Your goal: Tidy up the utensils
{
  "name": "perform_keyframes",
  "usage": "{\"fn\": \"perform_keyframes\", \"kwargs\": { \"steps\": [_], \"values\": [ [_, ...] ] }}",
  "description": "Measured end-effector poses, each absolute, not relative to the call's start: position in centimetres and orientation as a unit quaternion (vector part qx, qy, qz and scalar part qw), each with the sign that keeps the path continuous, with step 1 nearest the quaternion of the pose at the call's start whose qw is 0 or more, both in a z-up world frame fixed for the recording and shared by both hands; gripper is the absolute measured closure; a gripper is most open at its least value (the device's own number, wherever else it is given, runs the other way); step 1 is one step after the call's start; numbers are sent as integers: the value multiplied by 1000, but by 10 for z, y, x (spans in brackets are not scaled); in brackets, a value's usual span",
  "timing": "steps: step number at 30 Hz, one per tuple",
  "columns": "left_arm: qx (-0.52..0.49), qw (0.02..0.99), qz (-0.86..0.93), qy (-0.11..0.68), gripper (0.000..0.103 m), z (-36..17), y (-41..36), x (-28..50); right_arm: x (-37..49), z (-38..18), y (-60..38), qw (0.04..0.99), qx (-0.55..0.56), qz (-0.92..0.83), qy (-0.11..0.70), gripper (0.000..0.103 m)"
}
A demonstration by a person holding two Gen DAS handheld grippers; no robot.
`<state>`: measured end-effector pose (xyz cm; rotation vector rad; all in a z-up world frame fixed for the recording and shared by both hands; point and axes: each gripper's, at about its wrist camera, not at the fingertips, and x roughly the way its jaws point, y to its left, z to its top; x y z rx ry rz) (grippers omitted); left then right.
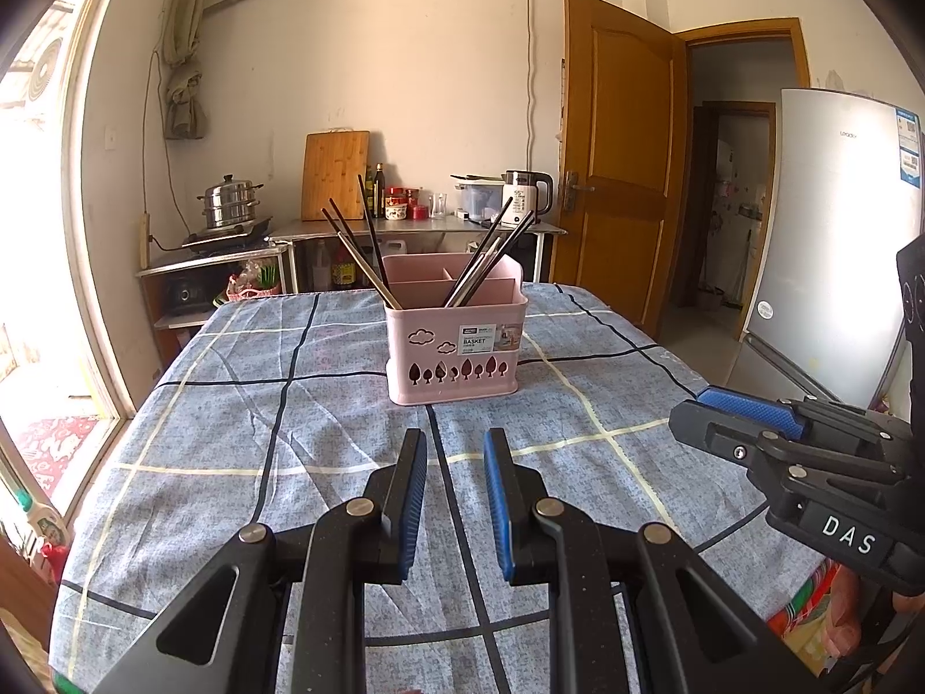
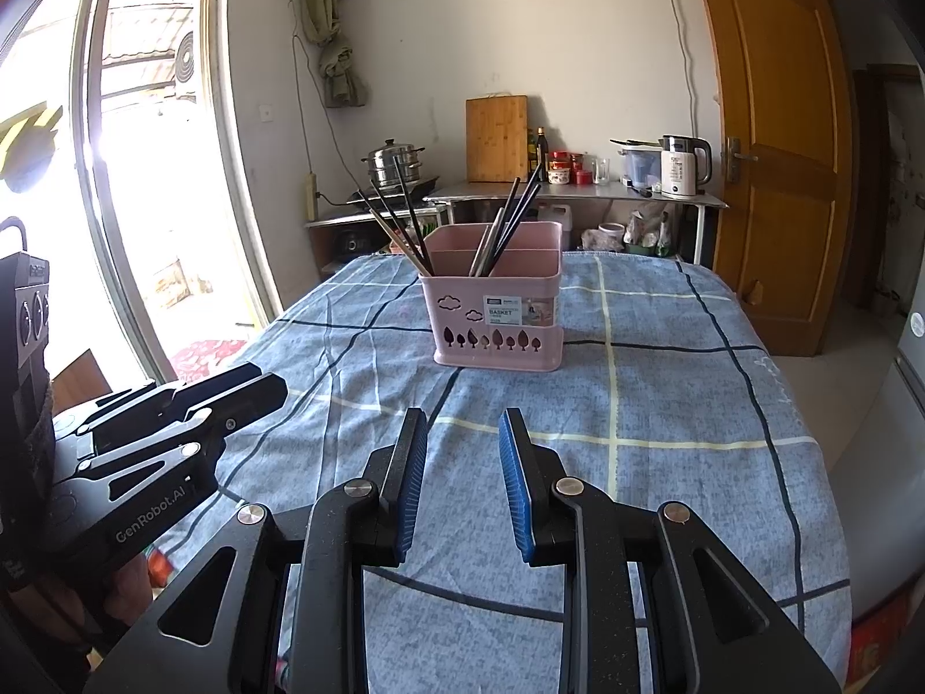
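Both pairs of fingers hang low over the near end of the worktop (image 1: 231, 405), which wears a blue checked cloth. On the left gripper (image 1: 455, 451) the fingers stand apart with only cloth showing between the blue pads; nothing is held. On the right gripper (image 2: 462, 431) the fingers are likewise parted and empty, with a slightly wider gap. Each gripper shows at the edge of the other's view, side by side and apart.

Farther back, near the middle of the worktop, stands a pink utensil basket (image 1: 457, 347), upright, well apart from both grippers. Dark chopsticks (image 1: 361, 248) lean out of its left compartment, and another bunch of chopsticks (image 1: 491, 257) leans in the right one.
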<state>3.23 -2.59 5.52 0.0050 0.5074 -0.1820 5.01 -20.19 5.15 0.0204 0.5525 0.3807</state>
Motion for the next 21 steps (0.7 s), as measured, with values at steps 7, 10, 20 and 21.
{"fn": "perform_keyframes", "kwargs": {
  "steps": [7,10,20,21],
  "values": [
    [0,964,-93,249,83,55,-25,31,49,51,-203,944,10,187,272,76],
    [4,964,-91,250,83,54,-26,31,50,51,-203,944,11,186,273,76],
    [0,964,-89,251,83,53,-25,30,50,51,-203,944,10,185,273,76],
    [-1,964,-89,250,83,53,-25,29,50,51,-203,944,10,185,273,76]
  ]
}}
